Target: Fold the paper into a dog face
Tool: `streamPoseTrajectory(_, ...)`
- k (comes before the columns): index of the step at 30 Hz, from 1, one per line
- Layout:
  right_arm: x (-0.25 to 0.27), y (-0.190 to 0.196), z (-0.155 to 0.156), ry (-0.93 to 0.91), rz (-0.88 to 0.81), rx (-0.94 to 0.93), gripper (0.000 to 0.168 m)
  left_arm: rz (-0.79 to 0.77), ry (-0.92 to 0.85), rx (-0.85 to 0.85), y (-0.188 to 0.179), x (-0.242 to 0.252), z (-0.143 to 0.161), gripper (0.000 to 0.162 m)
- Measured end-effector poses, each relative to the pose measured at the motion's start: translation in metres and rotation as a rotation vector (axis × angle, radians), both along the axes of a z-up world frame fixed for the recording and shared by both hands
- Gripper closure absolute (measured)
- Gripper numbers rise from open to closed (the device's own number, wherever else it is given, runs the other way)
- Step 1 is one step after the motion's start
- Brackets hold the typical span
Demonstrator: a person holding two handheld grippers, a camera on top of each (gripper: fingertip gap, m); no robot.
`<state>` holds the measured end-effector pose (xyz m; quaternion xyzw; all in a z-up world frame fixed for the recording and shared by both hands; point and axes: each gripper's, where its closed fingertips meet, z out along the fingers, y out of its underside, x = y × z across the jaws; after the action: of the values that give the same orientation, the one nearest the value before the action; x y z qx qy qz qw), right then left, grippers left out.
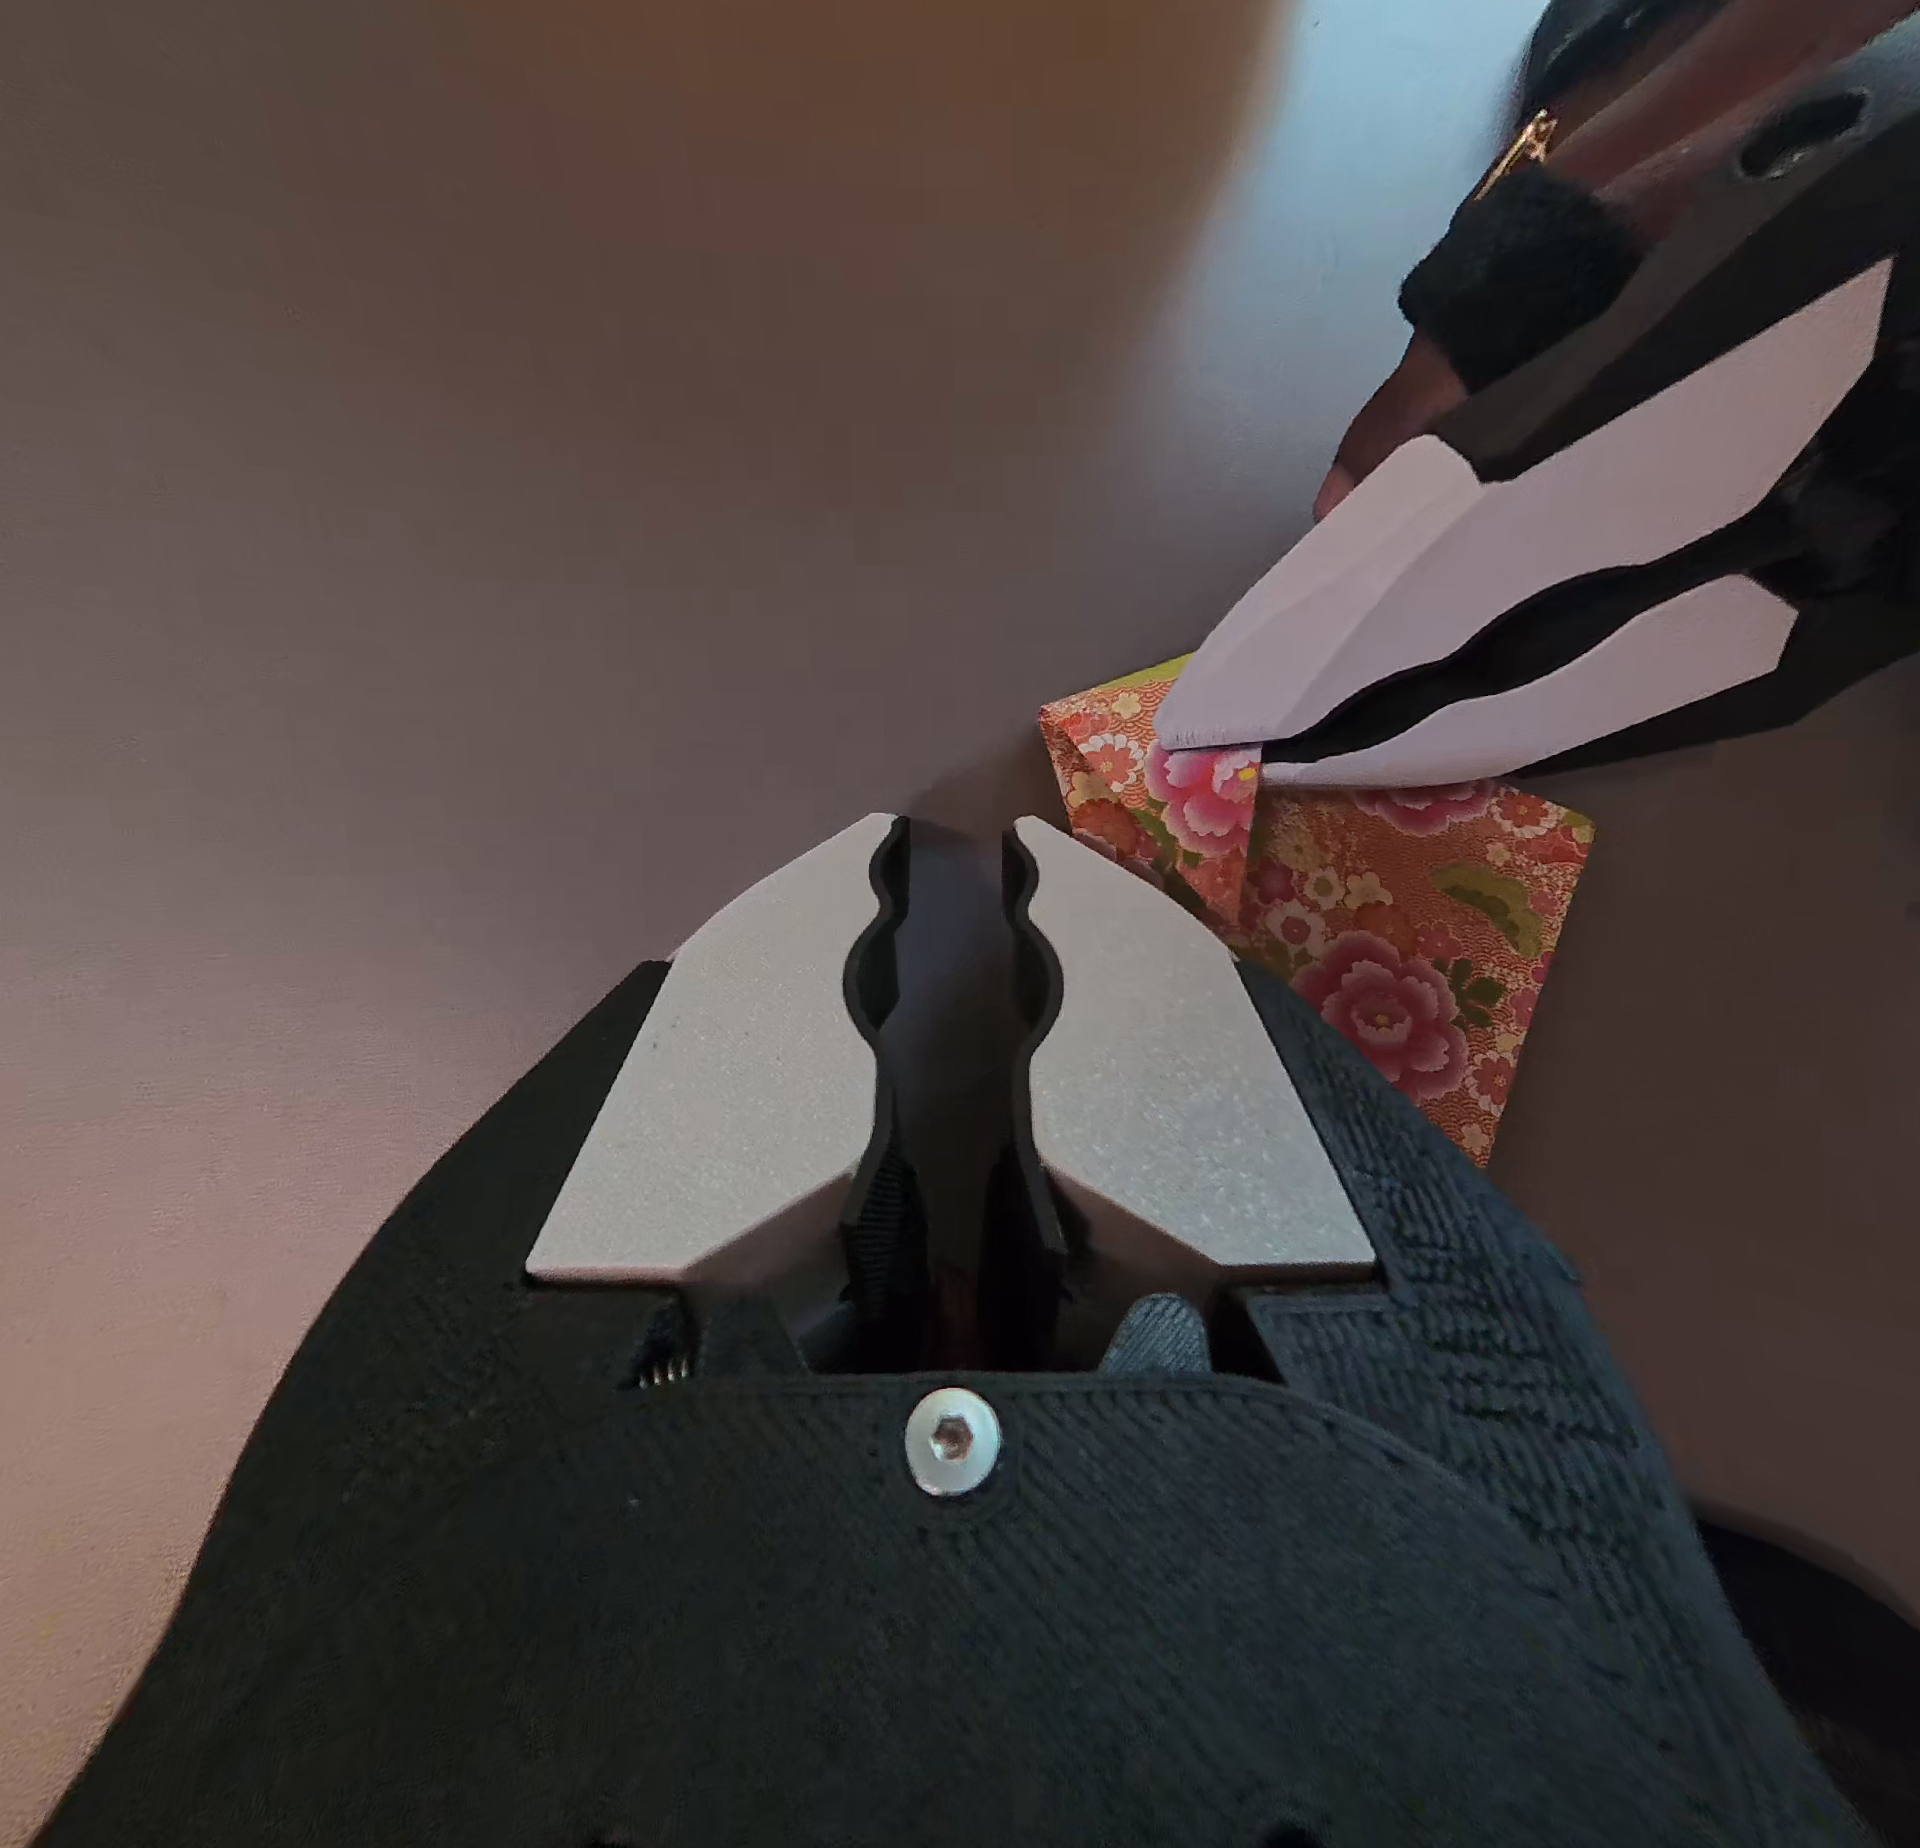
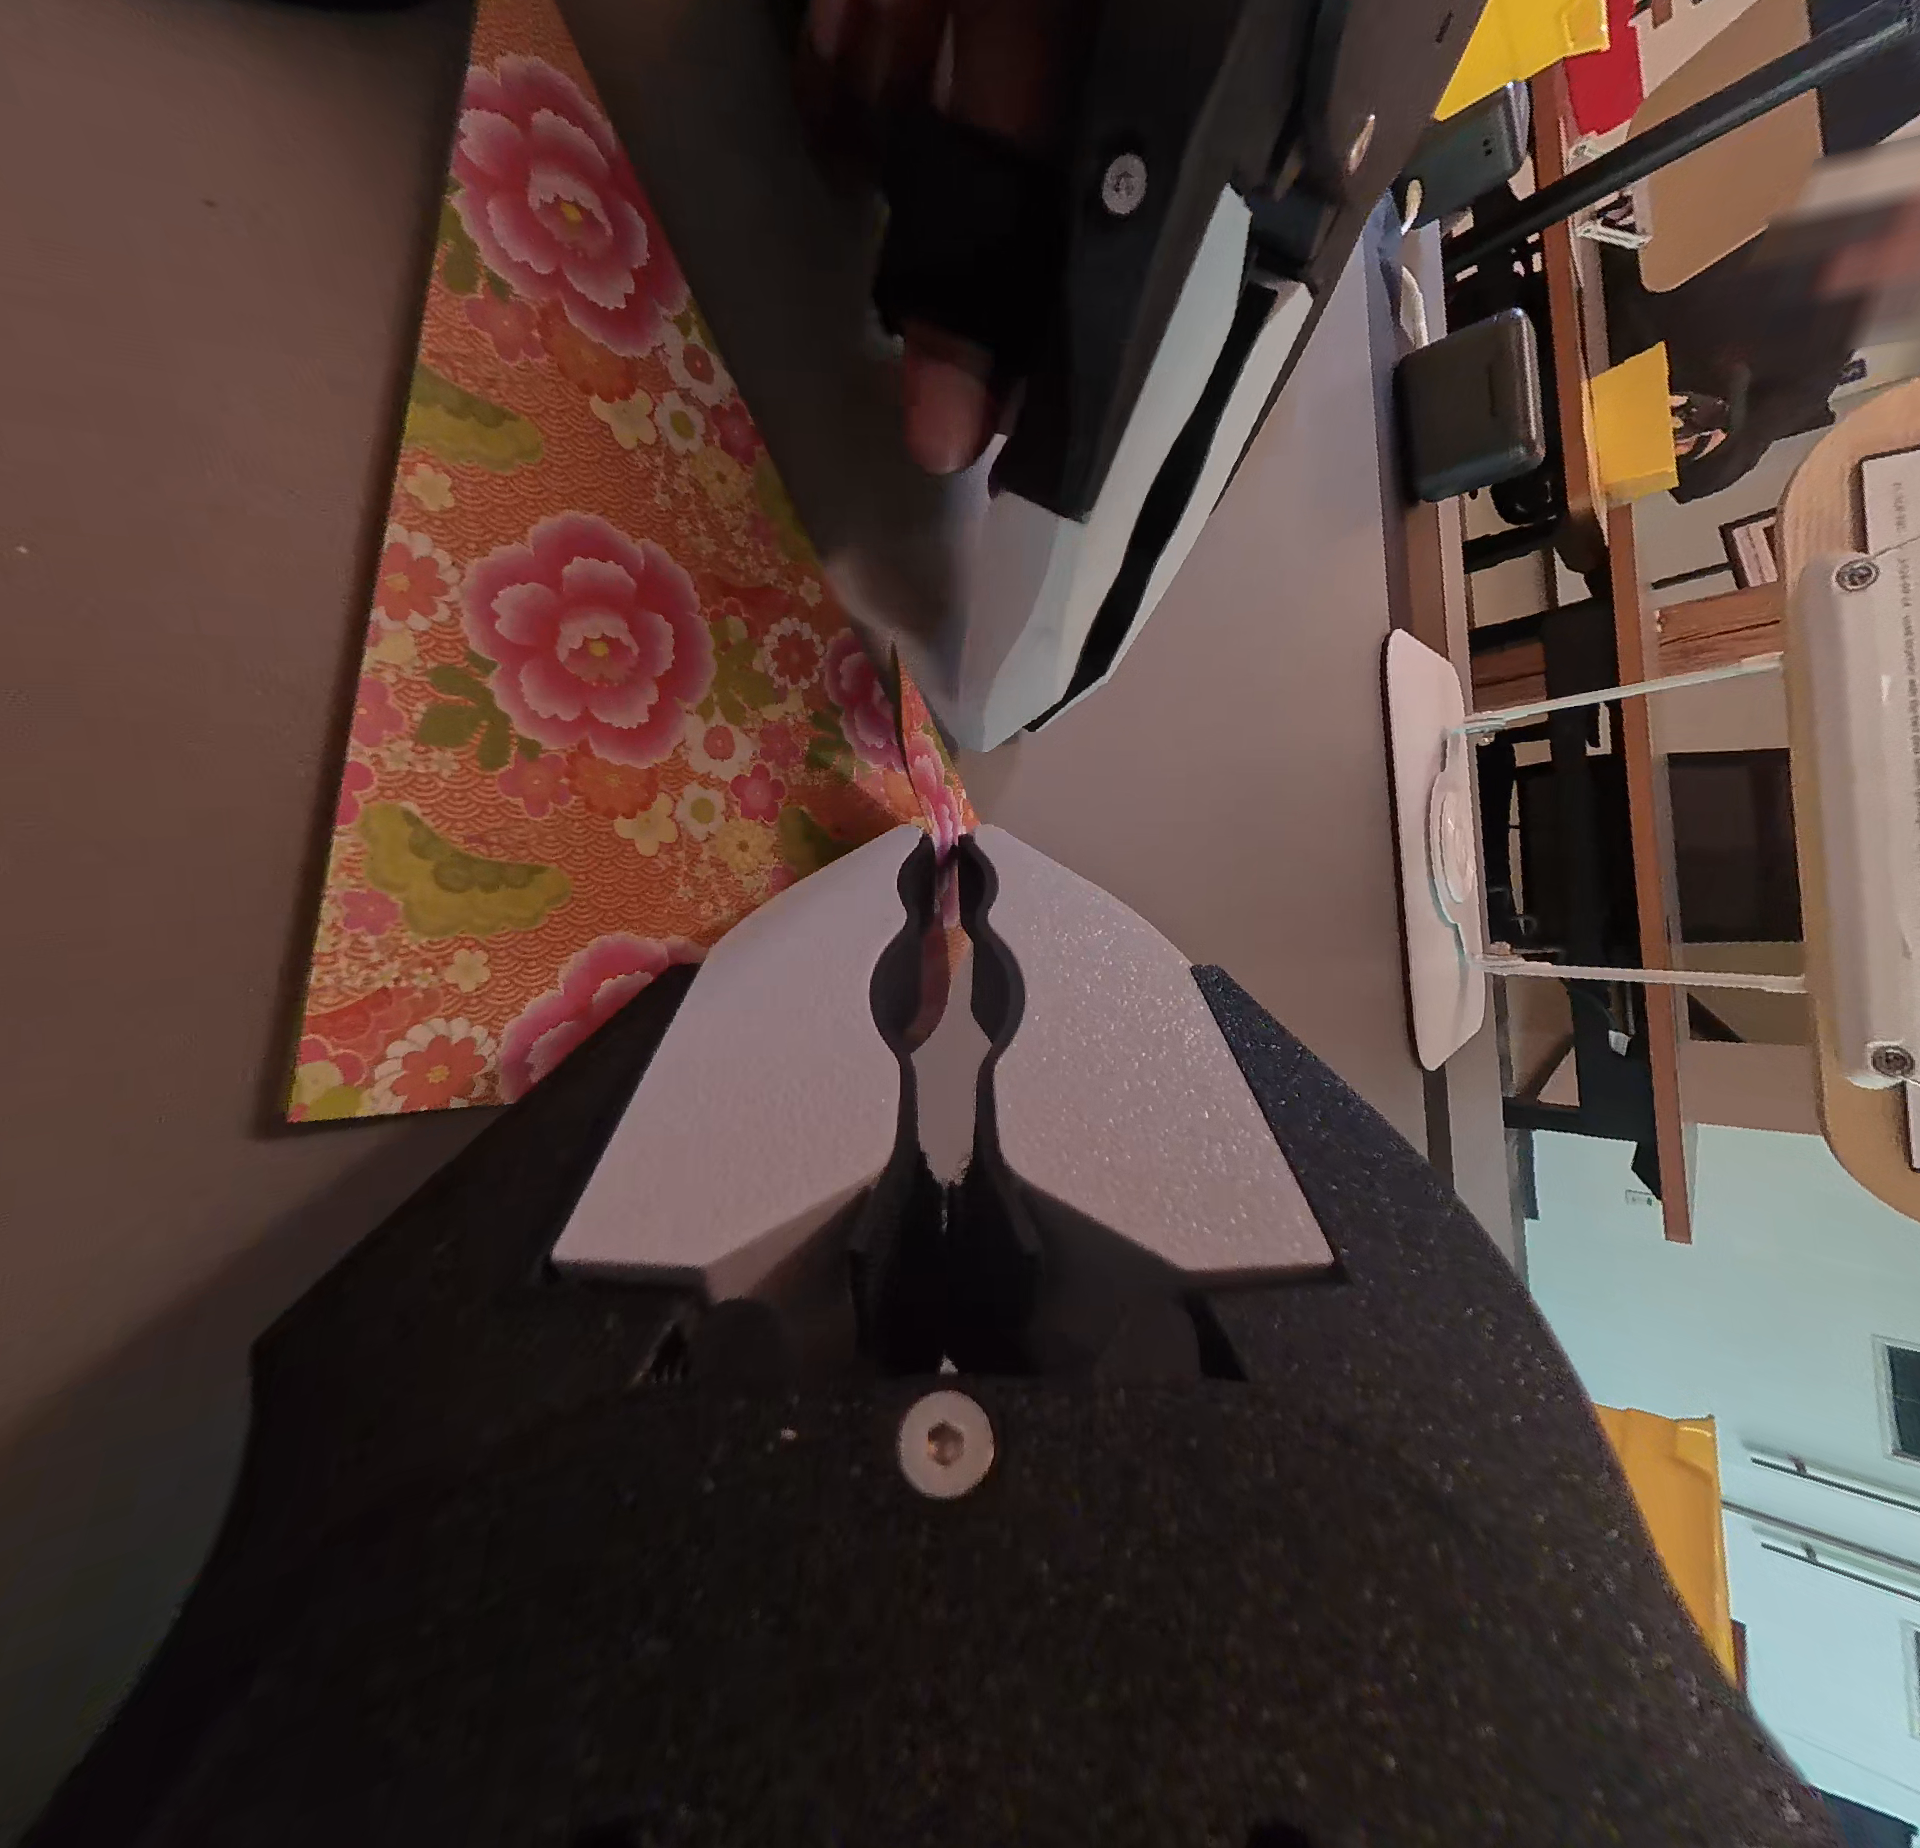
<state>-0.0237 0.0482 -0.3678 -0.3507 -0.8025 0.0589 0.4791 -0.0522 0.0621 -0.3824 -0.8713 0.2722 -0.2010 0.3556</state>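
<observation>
The floral orange-pink paper [image 1: 1382, 946] lies folded on the table, to the right of my left gripper [image 1: 956, 837]. The left gripper's fingers stand slightly apart with nothing between them, just left of the paper's corner. My right gripper [image 1: 1210, 749] reaches in from the upper right and is shut on a raised flap at the paper's near corner. In the right wrist view, the right gripper [image 2: 940, 848] pinches the paper's tip and the triangular paper [image 2: 540, 603] spreads out to the left. The left gripper [image 2: 997, 733] points down beside that tip.
The grey-brown table [image 1: 520, 551] stretches to the left. A hand [image 2: 940, 416] holds the left gripper. A white pad [image 2: 1439, 863] lies near the table's far edge, with a black box [image 2: 1465, 406] and shelves with yellow bins [image 2: 1538, 22] beyond. About 4 cm separates my left fingertips from my right.
</observation>
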Motion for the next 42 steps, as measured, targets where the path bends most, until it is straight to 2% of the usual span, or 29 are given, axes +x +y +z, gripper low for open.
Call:
streamPoseTrajectory(7, -0.001, -0.001, -0.003, -0.024, 0.001, 0.009, 0.164, -0.016, -0.010, 0.008, -0.002, 0.002, 0.002, 0.143)
streamPoseTrajectory(12, 0.000, -0.001, -0.003, -0.024, 0.003, -0.011, 0.164, -0.039, -0.001, 0.005, -0.004, 0.004, 0.001, 0.136)
streamPoseTrajectory(24, -0.002, -0.001, -0.003, -0.029, -0.016, -0.012, 0.164, -0.017, -0.066, 0.032, -0.002, 0.001, 0.010, 0.140)
streamPoseTrajectory(28, -0.001, 0.000, -0.003, -0.032, -0.018, 0.001, 0.164, -0.146, -0.029, 0.054, -0.022, 0.000, 0.021, 0.141)
streamPoseTrajectory(31, 0.000, 0.000, -0.004, -0.034, -0.020, -0.006, 0.164, -0.170, -0.056, 0.070, -0.028, 0.004, 0.031, 0.142)
streamPoseTrajectory(42, 0.001, 0.001, -0.005, -0.033, -0.036, -0.013, 0.164, -0.215, -0.005, -0.001, -0.039, 0.011, 0.011, 0.141)
